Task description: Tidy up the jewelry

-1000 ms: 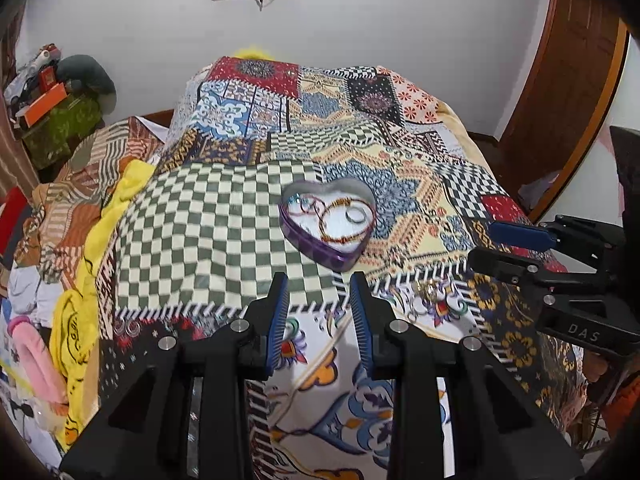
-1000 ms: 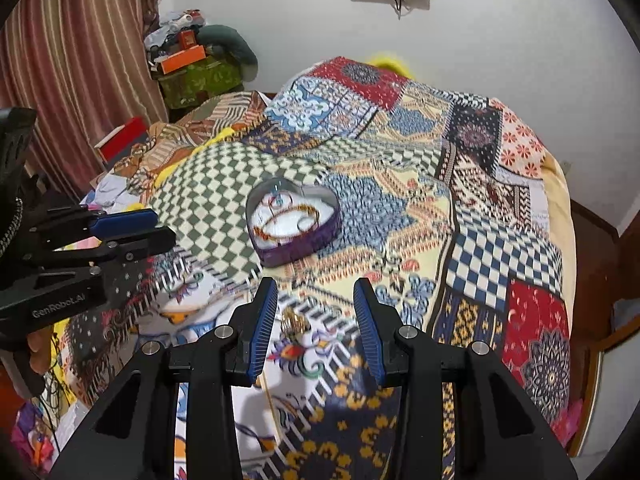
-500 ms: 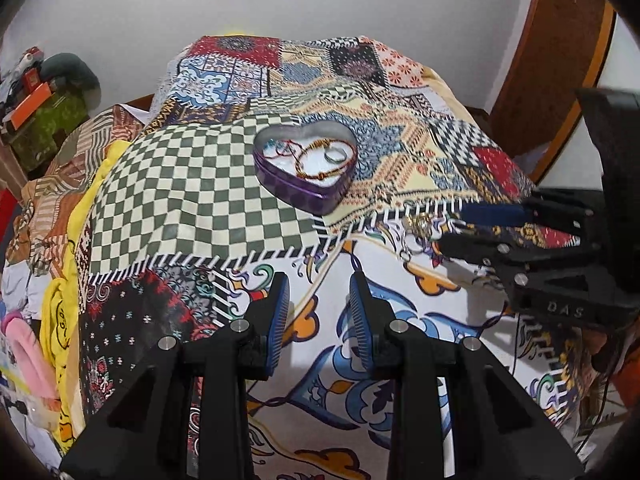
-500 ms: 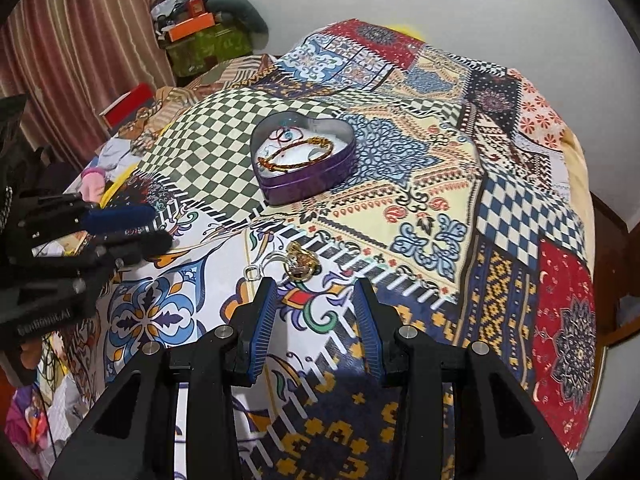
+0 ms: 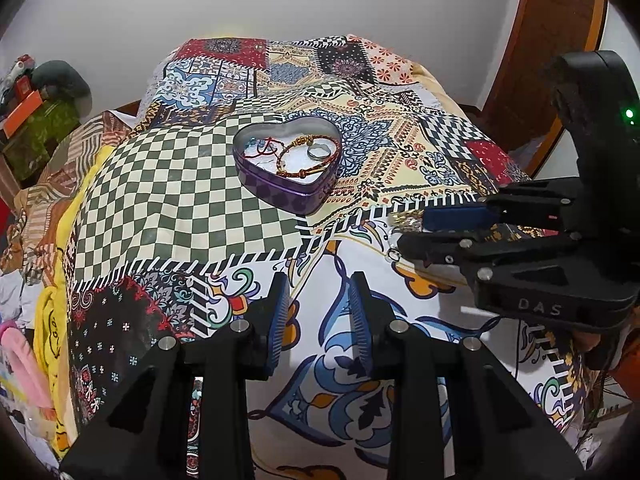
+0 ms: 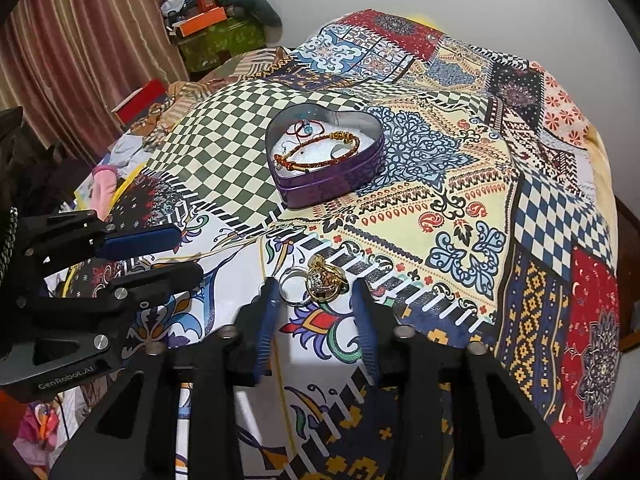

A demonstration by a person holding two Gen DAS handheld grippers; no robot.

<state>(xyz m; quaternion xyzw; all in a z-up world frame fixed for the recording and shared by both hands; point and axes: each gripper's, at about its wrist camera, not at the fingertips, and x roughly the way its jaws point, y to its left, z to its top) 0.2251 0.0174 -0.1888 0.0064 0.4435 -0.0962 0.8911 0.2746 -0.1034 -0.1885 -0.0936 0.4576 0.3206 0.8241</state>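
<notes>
A purple heart-shaped tin (image 6: 326,160) is sitting open on the patchwork bedspread (image 6: 480,216), at the seam where the green checkered patch is meeting the cream paisley one. Inside the tin a red-and-gold cord bracelet (image 6: 320,151) is lying on the white lining, with a thin red string piece (image 6: 300,128) behind it and a silver ring (image 5: 319,151) by the bracelet. On the near side of the tin, well apart from it, a plain silver ring (image 6: 294,286) and a gold ornate ring (image 6: 325,280) are lying touching each other on the cloth. The right gripper (image 6: 316,300) is reaching down over this pair, its jaws having just been closing; both rings are sitting between the blue pads, which are not pressing on them. The left gripper (image 5: 318,312) is hovering over the white floral patch in front of the tin, narrowly parted and holding nothing.
</notes>
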